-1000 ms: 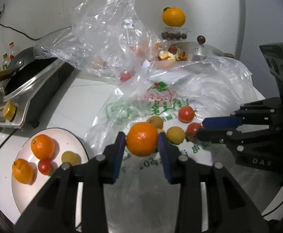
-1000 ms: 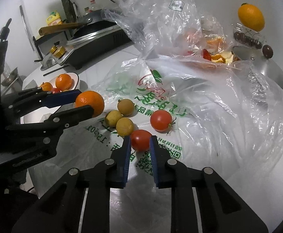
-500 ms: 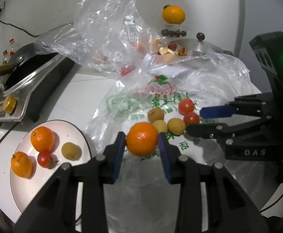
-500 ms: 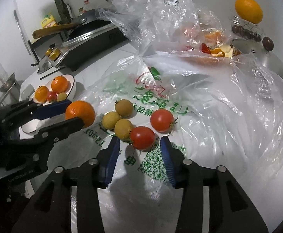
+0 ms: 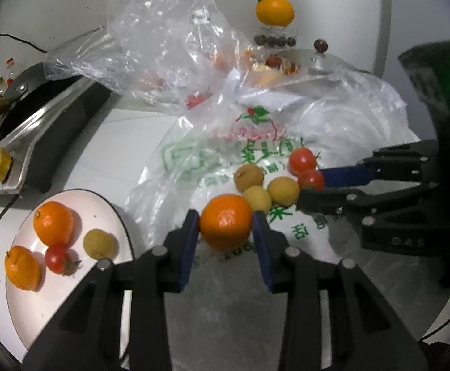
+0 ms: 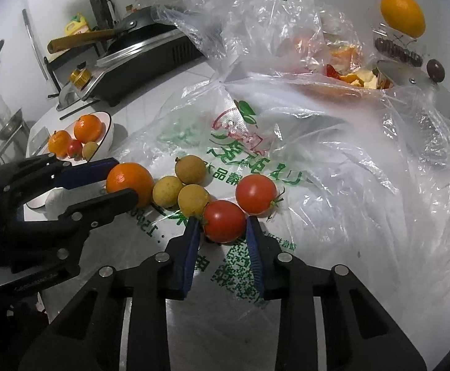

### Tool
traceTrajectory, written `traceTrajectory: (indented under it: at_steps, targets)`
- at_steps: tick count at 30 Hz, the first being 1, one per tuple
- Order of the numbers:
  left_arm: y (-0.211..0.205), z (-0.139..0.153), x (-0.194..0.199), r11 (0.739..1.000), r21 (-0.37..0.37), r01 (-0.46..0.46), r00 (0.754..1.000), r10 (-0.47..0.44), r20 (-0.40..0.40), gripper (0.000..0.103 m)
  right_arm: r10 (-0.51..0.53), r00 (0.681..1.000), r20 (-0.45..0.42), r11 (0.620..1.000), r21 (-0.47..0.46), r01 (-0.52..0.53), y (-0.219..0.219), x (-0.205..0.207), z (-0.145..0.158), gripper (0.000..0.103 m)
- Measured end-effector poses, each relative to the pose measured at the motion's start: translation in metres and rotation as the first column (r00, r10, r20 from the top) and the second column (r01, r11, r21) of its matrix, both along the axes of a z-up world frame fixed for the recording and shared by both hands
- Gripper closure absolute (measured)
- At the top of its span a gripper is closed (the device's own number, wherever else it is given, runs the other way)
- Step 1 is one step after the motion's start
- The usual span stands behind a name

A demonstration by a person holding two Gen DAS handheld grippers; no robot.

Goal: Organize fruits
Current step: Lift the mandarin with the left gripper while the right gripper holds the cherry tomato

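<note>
My left gripper (image 5: 226, 226) is shut on an orange (image 5: 226, 225) and holds it above the printed plastic bag (image 5: 225, 151); the orange also shows in the right wrist view (image 6: 129, 183). My right gripper (image 6: 223, 227) stands around a red tomato (image 6: 224, 221) on the bag (image 6: 317, 167), fingers at both its sides. A second tomato (image 6: 256, 194) and three yellow-brown round fruits (image 6: 190, 170) lie beside it. A white plate (image 5: 107, 213) at the left holds two oranges, a tomato and a yellow fruit.
A black cooker with a pan (image 5: 39, 117) stands at the far left. A crumpled clear bag (image 5: 169, 40) with fruit scraps lies behind. A pot lid (image 5: 311, 61) and an orange (image 5: 275, 10) on a stand are at the back.
The right gripper let the tomato go, opened wide, then came back around it with its fingers narrower. The left gripper kept the orange and drifted slightly away from the plate.
</note>
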State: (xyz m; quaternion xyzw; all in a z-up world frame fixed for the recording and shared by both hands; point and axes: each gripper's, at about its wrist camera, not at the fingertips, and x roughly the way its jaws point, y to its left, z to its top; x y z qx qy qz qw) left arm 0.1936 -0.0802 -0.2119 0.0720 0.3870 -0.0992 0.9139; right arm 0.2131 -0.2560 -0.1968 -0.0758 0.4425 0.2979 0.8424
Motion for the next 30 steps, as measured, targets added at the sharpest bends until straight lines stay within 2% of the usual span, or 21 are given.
traceTrajectory:
  at_steps: [9, 25, 30]
  targets:
    - [0.004, -0.004, 0.0, 1.0, -0.026, -0.006, 1.0, 0.006, 0.004, 0.067, -0.019, 1.0, 0.012, 1.0, 0.005, 0.019, -0.007, -0.003, 0.006, 0.071]
    - [0.026, 0.03, -0.044, 0.998, -0.047, -0.038, 0.996, 0.041, 0.082, 0.068, 0.008, 0.998, 0.055, 1.0, 0.016, -0.009, 0.006, -0.025, 0.027, 0.071]
    - [0.043, 0.037, -0.058, 0.996, -0.048, -0.07, 0.992, 0.074, 0.101, 0.072, 0.026, 0.998, 0.062, 1.0, 0.014, -0.027, 0.017, -0.033, 0.032, 0.071]
